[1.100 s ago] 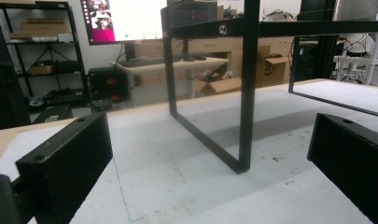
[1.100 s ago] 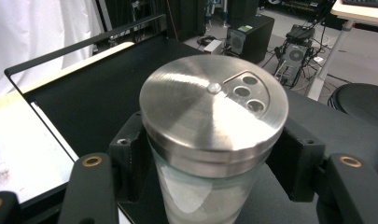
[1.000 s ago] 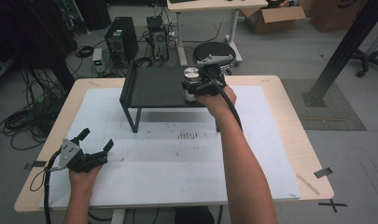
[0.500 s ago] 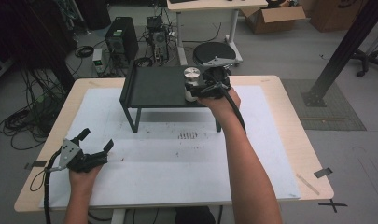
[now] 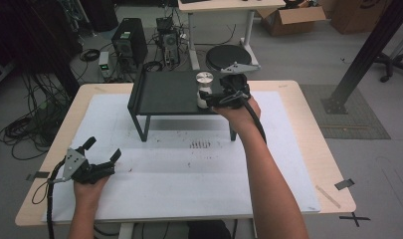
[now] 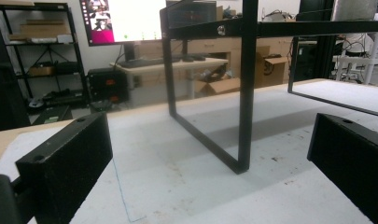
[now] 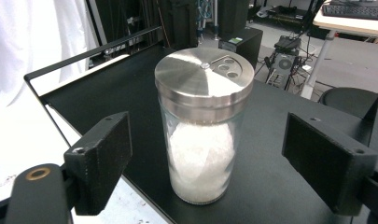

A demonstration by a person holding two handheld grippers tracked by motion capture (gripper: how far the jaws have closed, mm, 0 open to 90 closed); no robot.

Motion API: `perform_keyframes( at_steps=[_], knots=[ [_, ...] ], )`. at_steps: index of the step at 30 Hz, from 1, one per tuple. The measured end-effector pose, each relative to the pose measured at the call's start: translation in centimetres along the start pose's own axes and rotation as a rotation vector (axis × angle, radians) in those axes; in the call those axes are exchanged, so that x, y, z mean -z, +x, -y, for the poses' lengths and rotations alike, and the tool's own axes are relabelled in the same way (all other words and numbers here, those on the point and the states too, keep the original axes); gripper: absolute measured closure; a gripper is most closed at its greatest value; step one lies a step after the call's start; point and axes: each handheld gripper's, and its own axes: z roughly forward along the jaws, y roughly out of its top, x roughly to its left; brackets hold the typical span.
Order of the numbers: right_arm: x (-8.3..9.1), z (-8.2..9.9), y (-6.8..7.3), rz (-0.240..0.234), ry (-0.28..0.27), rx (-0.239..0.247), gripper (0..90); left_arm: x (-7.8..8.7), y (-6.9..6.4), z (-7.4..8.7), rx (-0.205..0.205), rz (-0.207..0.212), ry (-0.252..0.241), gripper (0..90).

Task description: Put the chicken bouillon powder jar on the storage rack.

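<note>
A glass shaker jar [image 5: 205, 89] with a steel lid and white powder inside stands upright on the black raised shelf [image 5: 164, 92], near its right front corner. In the right gripper view the jar [image 7: 203, 135] stands on the shelf top [image 7: 107, 79]. My right gripper [image 5: 214, 95] is level with the jar, and its jaws have just been opening. They now stand on either side of the jar with a gap on each side, so my right gripper [image 7: 214, 158] is open. My left gripper [image 5: 103, 148] rests open on the white sheet at the front left. In its own view my left gripper [image 6: 210, 154] faces a shelf leg [image 6: 248, 93].
A white sheet [image 5: 189, 169] covers most of the wooden table, with dark crumbs [image 5: 200, 145] in front of the shelf. Behind the table are a round black stool [image 5: 229, 55], a computer tower [image 5: 129, 45] and cables. A black post [image 5: 368, 50] stands at the right.
The right gripper's jaws have spread off the jar and the hand has drawn back a little to the right. The jar stays upright on the shelf. The left hand has not moved.
</note>
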Motion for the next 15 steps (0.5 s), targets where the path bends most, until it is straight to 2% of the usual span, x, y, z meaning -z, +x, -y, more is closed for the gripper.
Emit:
perform_keyframes(
  at_steps=[10, 15],
  knots=[
    [1.6, 0.9, 0.1, -0.011, -0.047, -0.004, 8.4, 0.0, 0.0, 0.0, 0.0, 0.0, 0.0, 0.4],
    [2.6, 1.4, 0.2, -0.028, -0.066, 0.016, 6.4, 0.0, 0.0, 0.0, 0.0, 0.0, 0.001, 0.4]
  ],
)
